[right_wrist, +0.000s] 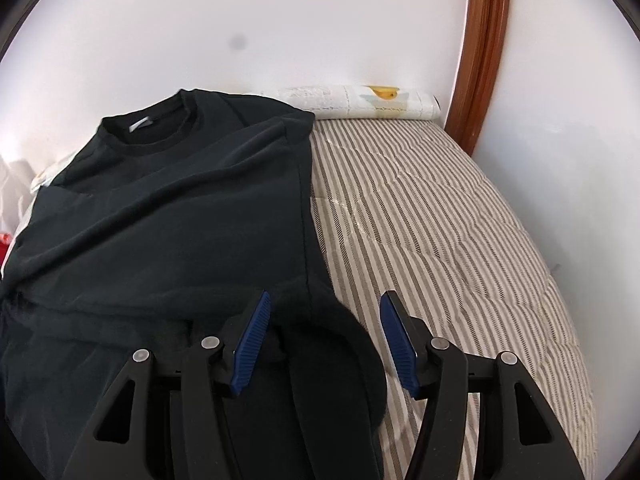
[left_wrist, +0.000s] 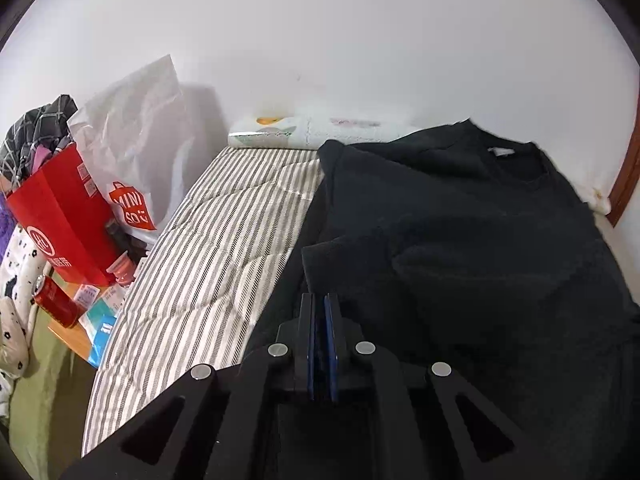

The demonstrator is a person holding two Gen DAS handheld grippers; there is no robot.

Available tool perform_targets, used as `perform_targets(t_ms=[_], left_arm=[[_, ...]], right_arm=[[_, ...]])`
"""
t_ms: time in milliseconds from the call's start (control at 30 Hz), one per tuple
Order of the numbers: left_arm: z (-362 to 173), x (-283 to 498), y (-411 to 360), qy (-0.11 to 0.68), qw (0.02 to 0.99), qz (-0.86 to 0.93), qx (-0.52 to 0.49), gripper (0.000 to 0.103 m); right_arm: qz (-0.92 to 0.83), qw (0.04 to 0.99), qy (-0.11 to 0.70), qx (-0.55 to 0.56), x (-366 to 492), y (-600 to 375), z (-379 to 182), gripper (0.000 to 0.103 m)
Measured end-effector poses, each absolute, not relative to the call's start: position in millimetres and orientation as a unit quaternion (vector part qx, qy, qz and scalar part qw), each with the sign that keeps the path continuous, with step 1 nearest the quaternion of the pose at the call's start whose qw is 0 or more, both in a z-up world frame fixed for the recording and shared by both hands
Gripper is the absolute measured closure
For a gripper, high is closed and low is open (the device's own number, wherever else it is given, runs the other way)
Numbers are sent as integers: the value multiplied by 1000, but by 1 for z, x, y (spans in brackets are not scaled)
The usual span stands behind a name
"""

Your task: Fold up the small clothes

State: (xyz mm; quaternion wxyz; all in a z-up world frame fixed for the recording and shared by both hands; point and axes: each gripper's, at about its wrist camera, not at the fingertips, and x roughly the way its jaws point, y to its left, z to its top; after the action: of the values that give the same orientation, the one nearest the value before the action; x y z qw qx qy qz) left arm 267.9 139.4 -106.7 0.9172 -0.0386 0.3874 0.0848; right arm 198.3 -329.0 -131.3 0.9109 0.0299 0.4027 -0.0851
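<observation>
A black T-shirt (left_wrist: 460, 240) lies on the striped mattress (left_wrist: 224, 240), collar toward the wall, both sleeves folded in over the body. It also shows in the right wrist view (right_wrist: 160, 216). My left gripper (left_wrist: 320, 300) is shut at the shirt's left folded edge; whether cloth is pinched between the blue pads (left_wrist: 330, 344) is not visible. My right gripper (right_wrist: 324, 300) is open over the shirt's lower right edge, a fold of black fabric between its blue pads (right_wrist: 252, 344).
A white rolled quilt (right_wrist: 360, 102) lies along the wall at the head of the mattress (right_wrist: 440, 220). A red paper bag (left_wrist: 64, 216), white Miniso bag (left_wrist: 132, 148), red can (left_wrist: 54, 300) and clutter sit left of the bed. A wooden frame (right_wrist: 480, 52) stands at right.
</observation>
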Motion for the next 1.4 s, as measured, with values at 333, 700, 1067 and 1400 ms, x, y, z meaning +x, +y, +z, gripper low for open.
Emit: perform_targets(t_ms=[333,700,1067,1400], left_arm=[[-88,205,125,377,921,84,-50,94],[-117,125,143,422,900,72,-82,75],[-142,69,148,445,890,37,-89,55],[-146,53,127,432,899,27,-71,56]], right_arm=[[-96,924,368,39,138,-329,-111,47],[-68,911,404,42,73,-331,-130,46],[-50,899,433,48,11,-330,-168,46],[-34,909,412,63,-1,-317,-181,52]])
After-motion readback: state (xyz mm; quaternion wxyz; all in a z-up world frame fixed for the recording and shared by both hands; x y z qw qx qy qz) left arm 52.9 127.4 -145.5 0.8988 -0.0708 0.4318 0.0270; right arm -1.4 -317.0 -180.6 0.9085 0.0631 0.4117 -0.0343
